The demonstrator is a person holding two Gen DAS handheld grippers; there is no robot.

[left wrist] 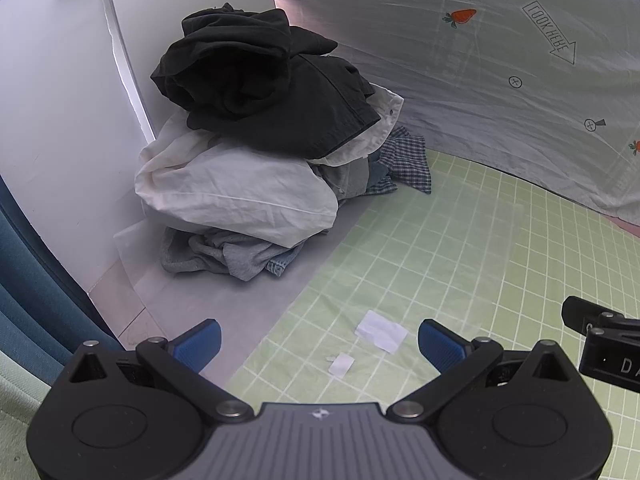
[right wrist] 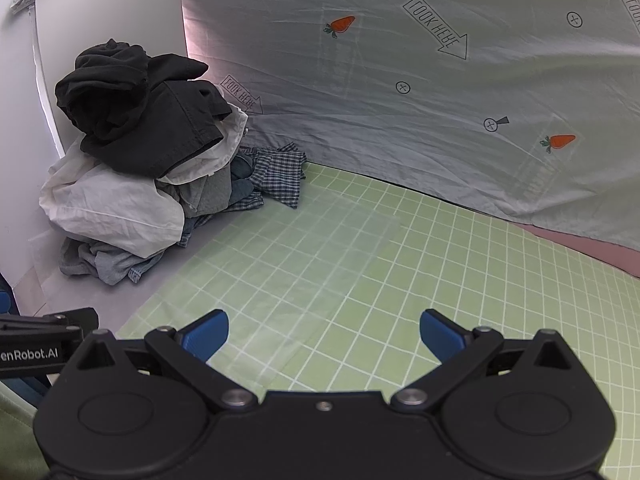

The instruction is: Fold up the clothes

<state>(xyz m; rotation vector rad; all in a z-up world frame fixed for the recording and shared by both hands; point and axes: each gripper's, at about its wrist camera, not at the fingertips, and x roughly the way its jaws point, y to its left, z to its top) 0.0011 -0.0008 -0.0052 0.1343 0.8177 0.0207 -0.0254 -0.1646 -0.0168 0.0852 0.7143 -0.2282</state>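
Observation:
A heap of unfolded clothes (left wrist: pixel 248 148) (right wrist: pixel 140 168) is piled in the far left corner against a white panel. Black garments (left wrist: pixel 256 80) (right wrist: pixel 140 120) lie on top, over a white shirt (left wrist: pixel 240 192) (right wrist: pixel 112 208), grey and denim pieces, and a checked shirt (left wrist: pixel 408 160) (right wrist: pixel 280 176) at the right foot. My left gripper (left wrist: pixel 320 344) is open, hovering over the near edge of the green grid sheet (left wrist: pixel 460 260), nothing between its blue pads. In the same state, my right gripper (right wrist: pixel 324 334) hangs over the green sheet (right wrist: pixel 400 280), well short of the heap.
A pale sheet printed with carrots and arrows (left wrist: pixel 500 80) (right wrist: pixel 420 100) hangs as a backdrop behind the bed. Two white paper scraps (left wrist: pixel 380 330) lie on the green sheet just ahead of my left gripper. The right gripper's body (left wrist: pixel 604 340) shows at the right edge. A blue curtain (left wrist: pixel 24 280) hangs at left.

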